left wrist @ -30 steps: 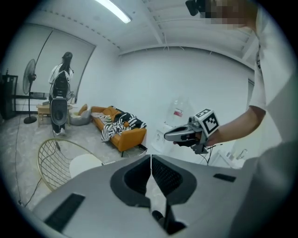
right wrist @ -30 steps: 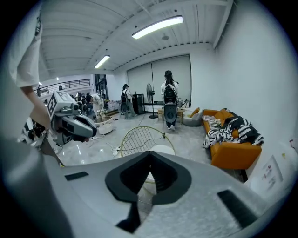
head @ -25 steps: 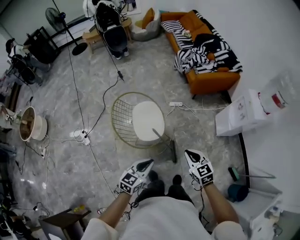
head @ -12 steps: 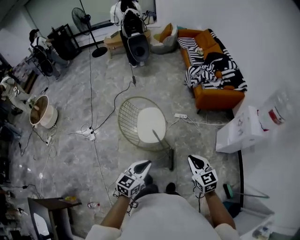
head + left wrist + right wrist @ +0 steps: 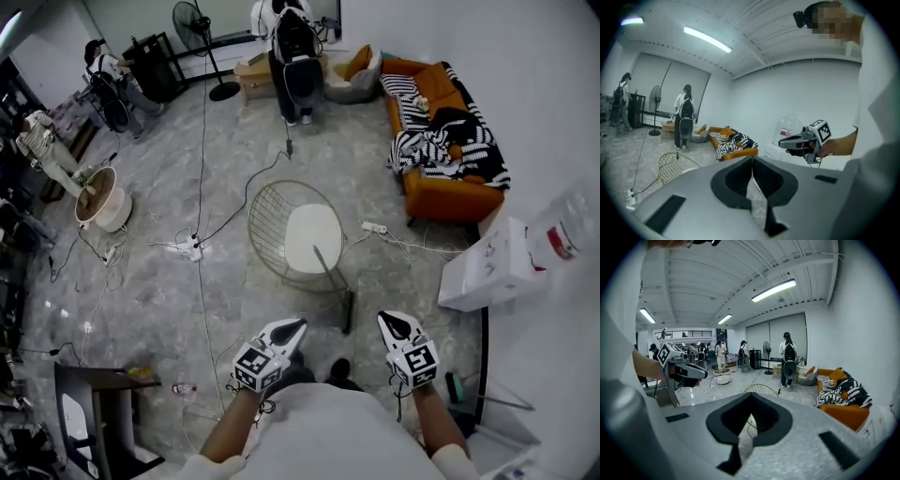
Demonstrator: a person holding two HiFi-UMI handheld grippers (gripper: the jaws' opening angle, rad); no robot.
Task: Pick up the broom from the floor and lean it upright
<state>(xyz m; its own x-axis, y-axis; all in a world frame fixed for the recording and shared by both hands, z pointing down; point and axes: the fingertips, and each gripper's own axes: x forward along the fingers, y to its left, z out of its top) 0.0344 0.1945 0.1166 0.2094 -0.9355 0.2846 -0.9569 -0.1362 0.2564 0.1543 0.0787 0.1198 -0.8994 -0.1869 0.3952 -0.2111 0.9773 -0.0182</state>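
Fingers [image 5: 733, 180] together: left gripper [image 5: 296, 325], right gripper [image 5: 385, 318].

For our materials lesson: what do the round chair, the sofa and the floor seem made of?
Round chair: thin open wire mesh, pale gold sheen, likely metal.
Sofa: orange, smooth-looking cover, leather or fabric, cannot tell.
Floor: grey, veined, light reflections, probably polished stone or tile.

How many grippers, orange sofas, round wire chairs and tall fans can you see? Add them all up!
Grippers: 2 (left gripper, right gripper)
Orange sofas: 1
Round wire chairs: 1
Tall fans: 1
Total: 5
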